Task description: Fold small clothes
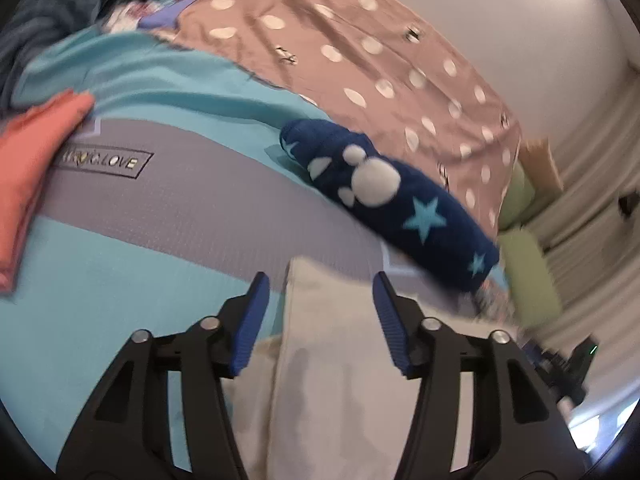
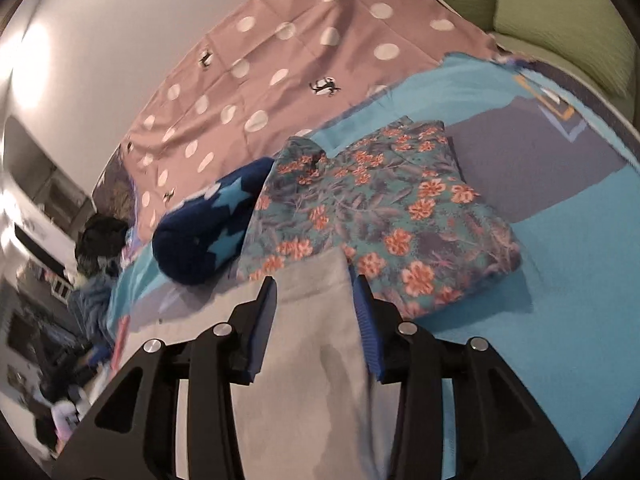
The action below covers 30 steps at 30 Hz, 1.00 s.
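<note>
In the left wrist view, the left gripper (image 1: 320, 292) is hovering with its blue pads (image 1: 256, 312) spread apart, a pale cream garment (image 1: 332, 360) lying between and beneath them, gripped by neither. The garment is resting on a turquoise and grey mat (image 1: 160, 216). Ahead, a rolled navy piece with stars (image 1: 392, 200) is sitting on the mat, with a folded coral cloth (image 1: 28, 176) off to the left and a pink polka-dot sheet (image 1: 360, 52) stretching behind (the picture is somewhat blurred).

In the right wrist view, the right gripper (image 2: 316, 300) is also holding its fingers parted, the same pale cream garment (image 2: 308, 360) passing between them without being pinched. Just ahead, a folded floral garment (image 2: 380, 216) is lying on the mat (image 2: 560, 264), touching the navy roll (image 2: 208, 224) at its left. Green cushions (image 2: 560, 28) are showing at the far right.
</note>
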Motion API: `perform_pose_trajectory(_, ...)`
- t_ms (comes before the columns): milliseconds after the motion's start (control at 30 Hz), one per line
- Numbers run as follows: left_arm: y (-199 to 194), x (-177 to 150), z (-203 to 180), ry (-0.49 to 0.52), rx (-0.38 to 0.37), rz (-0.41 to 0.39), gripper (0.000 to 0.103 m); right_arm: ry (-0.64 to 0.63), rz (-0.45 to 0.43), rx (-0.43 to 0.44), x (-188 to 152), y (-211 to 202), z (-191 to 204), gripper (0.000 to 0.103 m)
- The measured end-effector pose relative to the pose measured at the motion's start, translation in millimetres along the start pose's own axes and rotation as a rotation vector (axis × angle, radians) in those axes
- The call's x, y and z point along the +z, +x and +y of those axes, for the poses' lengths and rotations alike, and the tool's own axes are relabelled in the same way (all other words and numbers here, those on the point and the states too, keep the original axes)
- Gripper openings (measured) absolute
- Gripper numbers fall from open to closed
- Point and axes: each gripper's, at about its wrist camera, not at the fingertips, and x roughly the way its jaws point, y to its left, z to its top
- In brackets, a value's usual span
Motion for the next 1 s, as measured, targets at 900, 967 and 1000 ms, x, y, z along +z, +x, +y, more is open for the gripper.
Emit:
perform_pose_trajectory(900,-160.4,-212.5,37.8,-0.008,-0.036,0.040,0.060,0.104,0.151,0.200,-209.4,-152.8,-39.0,0.041)
perform_pose_trajectory(967,-155.5,-220.1,34.8,-0.047,-0.096,0.077,0.059,0.113,0.163,0.217,-214.9,-150.7,-35.9,0.041)
perform_pose_trajectory(1000,-153.1,-221.9,32.0,-0.051,-0.113,0.084,0.060,0.117,0.168,0.223,-218.1,-150.1,-34.2,0.042)
